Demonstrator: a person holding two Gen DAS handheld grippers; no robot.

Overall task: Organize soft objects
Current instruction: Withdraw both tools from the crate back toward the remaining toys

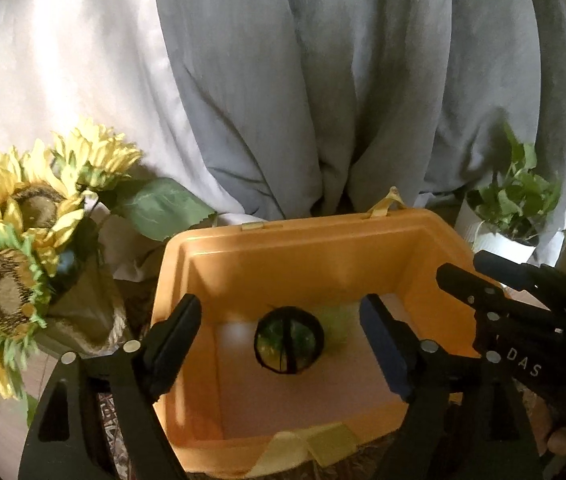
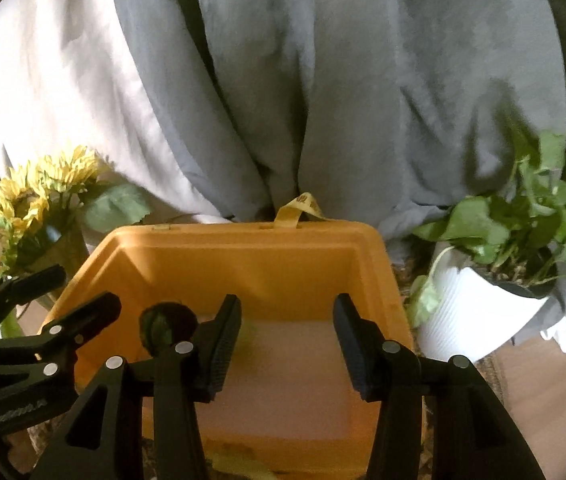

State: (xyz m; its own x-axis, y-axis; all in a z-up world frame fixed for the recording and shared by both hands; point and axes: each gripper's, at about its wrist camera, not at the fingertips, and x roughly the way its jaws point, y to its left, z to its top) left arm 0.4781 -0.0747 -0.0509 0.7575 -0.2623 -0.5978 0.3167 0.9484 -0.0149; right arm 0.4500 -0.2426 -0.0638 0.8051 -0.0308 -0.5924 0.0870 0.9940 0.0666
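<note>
An orange bin [image 1: 291, 264] stands in front of me, also in the right wrist view [image 2: 243, 264]. A dark round soft ball with green and yellow patches [image 1: 289, 340] lies on its pale floor, partly hidden by a finger in the right wrist view [image 2: 167, 326]. A blurred pale green thing [image 1: 337, 322] lies just behind the ball. My left gripper [image 1: 279, 344] is open and empty, above the bin, fingers either side of the ball. My right gripper [image 2: 287, 344] is open and empty over the bin's right half; it also shows in the left wrist view [image 1: 483, 284].
Artificial sunflowers [image 1: 31, 216] in a wrapped pot stand left of the bin. A leafy plant in a white ribbed pot [image 2: 499, 292] stands to its right. Grey and white curtains [image 1: 283, 80] hang behind. Yellow ribbon handles [image 1: 387, 204] sit on the bin's rims.
</note>
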